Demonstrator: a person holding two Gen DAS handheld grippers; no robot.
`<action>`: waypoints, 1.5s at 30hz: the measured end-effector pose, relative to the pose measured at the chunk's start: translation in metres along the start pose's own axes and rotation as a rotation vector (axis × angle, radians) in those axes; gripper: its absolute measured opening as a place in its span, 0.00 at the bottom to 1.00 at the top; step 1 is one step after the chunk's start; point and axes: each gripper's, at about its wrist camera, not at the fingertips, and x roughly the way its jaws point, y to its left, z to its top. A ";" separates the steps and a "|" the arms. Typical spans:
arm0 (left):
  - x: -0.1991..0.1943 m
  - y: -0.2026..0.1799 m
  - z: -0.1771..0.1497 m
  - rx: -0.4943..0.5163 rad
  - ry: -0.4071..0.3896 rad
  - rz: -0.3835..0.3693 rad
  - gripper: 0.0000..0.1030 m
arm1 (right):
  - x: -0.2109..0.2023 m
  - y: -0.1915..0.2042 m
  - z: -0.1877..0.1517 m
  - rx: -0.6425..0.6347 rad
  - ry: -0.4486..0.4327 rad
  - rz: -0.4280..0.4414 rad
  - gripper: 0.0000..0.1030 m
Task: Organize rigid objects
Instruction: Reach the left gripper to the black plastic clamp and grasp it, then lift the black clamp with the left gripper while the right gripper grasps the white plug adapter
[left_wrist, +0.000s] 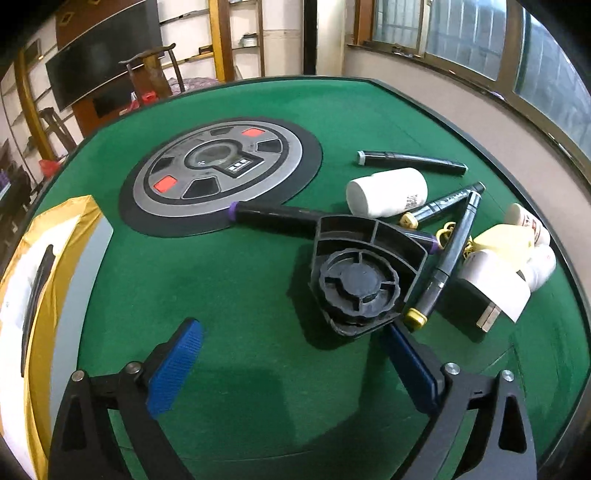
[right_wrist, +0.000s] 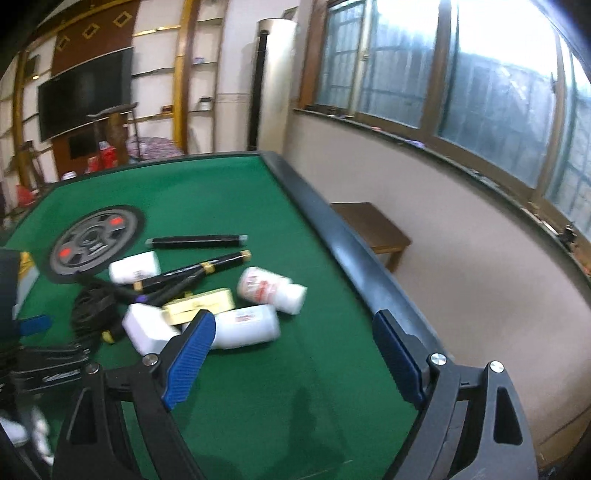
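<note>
Left gripper (left_wrist: 291, 365), jaws spread wide and holding nothing, hangs low over the green felt table (left_wrist: 229, 280); its right-hand pad (left_wrist: 410, 365) lies just beside the near edge of a black ribbed plastic part (left_wrist: 360, 275), though contact cannot be confirmed. Right gripper (right_wrist: 295, 356) is likewise wide apart and empty, poised above bare felt near the table's raised black rim (right_wrist: 332, 236). The objects to be sorted form a loose heap: black markers (left_wrist: 412, 162) lie crossed, one with purple bands (left_wrist: 280, 216) running under the plastic part; a white bottle (left_wrist: 388, 192) rests on its side beyond them, with a white charger plug (left_wrist: 491, 291) and a cream box (left_wrist: 502, 243) beside further bottles (right_wrist: 247, 326). A round control panel (left_wrist: 218, 162) is set into the table centre; a yellow-edged box (left_wrist: 48, 295) stands at far left. Judged stage: approach, before any pick-up. The next move probably calls for centring the left jaws about the plastic part, then closing without dragging the markers resting against it.
</note>
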 end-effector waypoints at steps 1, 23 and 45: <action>0.000 0.000 0.000 -0.002 -0.001 0.001 0.96 | -0.001 0.006 -0.001 -0.012 0.004 0.020 0.84; 0.001 -0.023 0.017 0.107 -0.028 -0.076 0.51 | 0.057 -0.004 -0.005 0.127 0.156 0.158 0.84; -0.064 -0.007 -0.012 0.101 -0.137 -0.039 0.24 | 0.049 0.005 -0.008 0.116 0.175 0.207 0.84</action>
